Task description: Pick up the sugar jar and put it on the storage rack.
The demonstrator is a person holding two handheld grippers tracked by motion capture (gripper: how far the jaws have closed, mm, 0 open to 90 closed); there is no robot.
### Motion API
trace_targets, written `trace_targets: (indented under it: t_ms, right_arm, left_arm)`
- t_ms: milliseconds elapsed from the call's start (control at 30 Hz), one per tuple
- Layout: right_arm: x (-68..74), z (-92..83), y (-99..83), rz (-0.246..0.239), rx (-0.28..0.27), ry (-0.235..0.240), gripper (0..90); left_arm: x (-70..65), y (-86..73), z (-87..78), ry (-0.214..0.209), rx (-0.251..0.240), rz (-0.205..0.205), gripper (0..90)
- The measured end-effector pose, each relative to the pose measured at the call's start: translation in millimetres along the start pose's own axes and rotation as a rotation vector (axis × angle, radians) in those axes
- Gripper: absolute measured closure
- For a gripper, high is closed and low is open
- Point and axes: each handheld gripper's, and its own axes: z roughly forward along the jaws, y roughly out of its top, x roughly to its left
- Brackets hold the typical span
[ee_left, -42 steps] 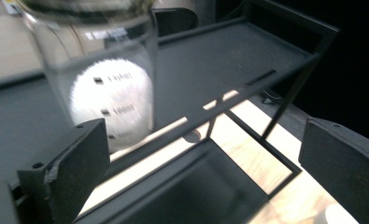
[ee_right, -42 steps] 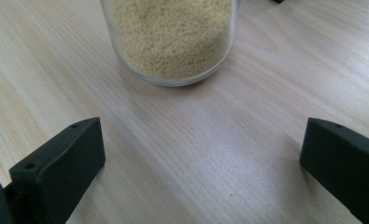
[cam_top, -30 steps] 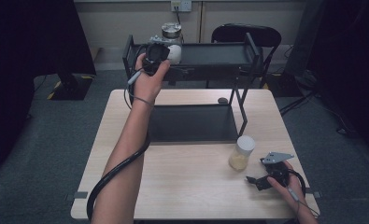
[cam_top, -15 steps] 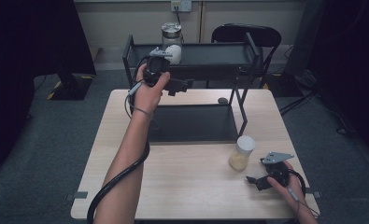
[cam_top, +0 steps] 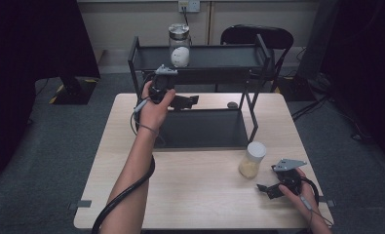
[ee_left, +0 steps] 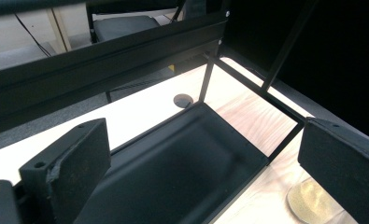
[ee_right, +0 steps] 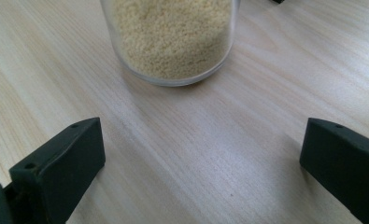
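A black two-tier rack (cam_top: 258, 48) stands at the table's far side. On its upper shelf is a glass jar (cam_top: 180, 45) with a metal lid and white contents. My left gripper (cam_top: 192, 101) hovers in front of the rack's left end, open and empty, jaws pointing right. Over the rack's lower tray (ee_left: 182, 163), the left gripper (ee_left: 205, 158) has its jaws spread wide. A white-lidded jar of yellowish grains (cam_top: 252, 160) stands on the table at the front right. My right gripper (cam_top: 266, 190) lies just behind it, open. The grain jar (ee_right: 170, 37) is beyond the open right gripper (ee_right: 203, 158).
The wooden table (cam_top: 200, 195) has bare room at its front left and middle. A round cable hole (cam_top: 232, 105) sits behind the lower tray. A black chair (cam_top: 256, 35) stands behind the rack. The left gripper's cable trails under the forearm.
My left gripper has drawn back from the white-filled jar on the upper shelf, come down toward the table and turned right. The jar stays on the shelf. The right gripper is still.
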Motion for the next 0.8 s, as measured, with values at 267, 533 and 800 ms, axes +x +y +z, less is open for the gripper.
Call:
trace_targets:
  t_ms: [267, 533, 800]
  right_arm:
    - [0.1, 0.0, -0.1, 0.001, -0.001, 0.0, 0.0]
    - [0.1, 0.1, -0.2, 0.001, -0.001, 0.0, 0.0]
    - [0.1, 0.1, -0.3, 0.0, -0.001, 0.0, 0.0]
  left_arm:
    - [6.2, -19.3, 6.5, -0.012, 0.001, -0.016, 1.9]
    - [10.3, -41.2, 16.0, -0.027, 0.025, -0.028, 1.9]
    - [11.3, -57.1, 22.0, -0.027, 0.038, -0.021, 1.9]
